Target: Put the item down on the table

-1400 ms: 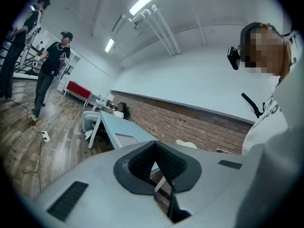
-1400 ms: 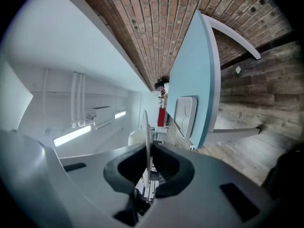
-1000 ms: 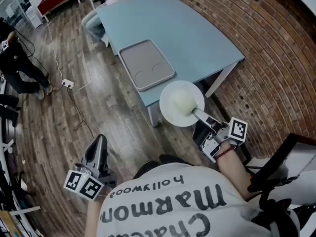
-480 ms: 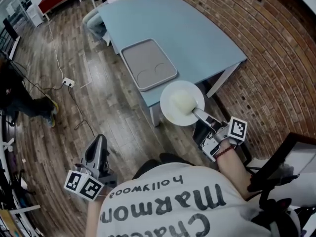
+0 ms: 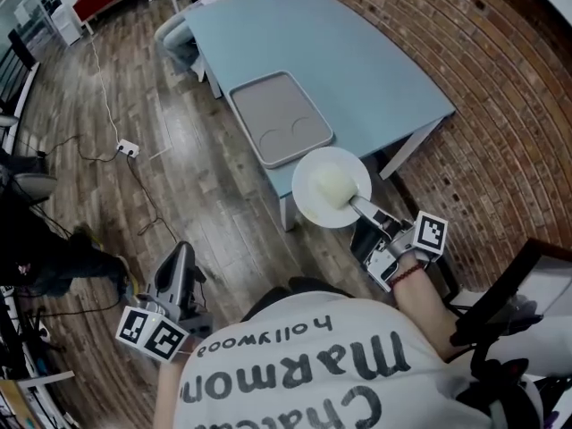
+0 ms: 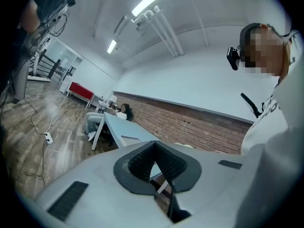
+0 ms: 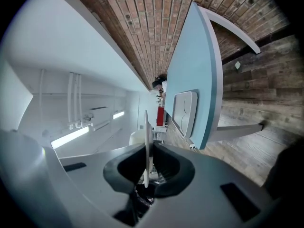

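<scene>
My right gripper point(image 5: 356, 206) is shut on the rim of a white plate point(image 5: 329, 185), holding it level just off the near corner of the light blue table point(image 5: 357, 70). In the right gripper view the plate point(image 7: 147, 141) shows edge-on, clamped between the jaws of the right gripper point(image 7: 147, 171). The left gripper point(image 5: 177, 266) hangs low at the person's left over the wooden floor, jaws closed together with nothing in them. In the left gripper view the left gripper point(image 6: 156, 161) points toward the table point(image 6: 124, 132).
A grey tray point(image 5: 281, 117) lies on the table near its front edge. A chair point(image 5: 176, 43) stands at the table's far left corner. A power strip point(image 5: 129, 149) and cables lie on the floor. A brick wall point(image 5: 500, 105) runs along the right. A person's legs point(image 5: 54, 257) are at the left.
The view has shifted slightly, with the table and tray a little to the right. The person at the left has moved down the frame. Both grippers hold their places.
</scene>
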`<act>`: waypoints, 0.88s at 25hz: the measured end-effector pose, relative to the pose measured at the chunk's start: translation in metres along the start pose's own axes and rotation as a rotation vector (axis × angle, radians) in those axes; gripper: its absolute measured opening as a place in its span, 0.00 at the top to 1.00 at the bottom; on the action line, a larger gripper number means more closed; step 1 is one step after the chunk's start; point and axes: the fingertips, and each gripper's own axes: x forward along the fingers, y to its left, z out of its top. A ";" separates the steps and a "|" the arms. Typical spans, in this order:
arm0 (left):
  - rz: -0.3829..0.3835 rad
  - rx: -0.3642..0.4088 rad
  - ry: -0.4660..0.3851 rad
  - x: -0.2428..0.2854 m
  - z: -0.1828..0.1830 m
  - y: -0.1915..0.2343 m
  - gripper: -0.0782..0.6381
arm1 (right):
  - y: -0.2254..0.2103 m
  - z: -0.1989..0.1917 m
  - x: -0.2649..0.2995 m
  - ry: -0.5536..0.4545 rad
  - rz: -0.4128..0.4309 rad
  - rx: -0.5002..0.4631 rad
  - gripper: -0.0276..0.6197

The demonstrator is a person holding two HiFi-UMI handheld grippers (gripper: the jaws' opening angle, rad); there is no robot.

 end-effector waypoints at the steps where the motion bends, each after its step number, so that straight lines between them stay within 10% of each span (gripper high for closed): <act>1: -0.001 0.002 -0.003 -0.001 0.002 0.003 0.88 | 0.000 -0.001 0.003 -0.003 -0.001 -0.002 0.91; 22: 0.000 -0.035 0.006 -0.021 0.000 0.049 0.88 | -0.020 -0.026 0.033 -0.015 -0.046 0.000 0.91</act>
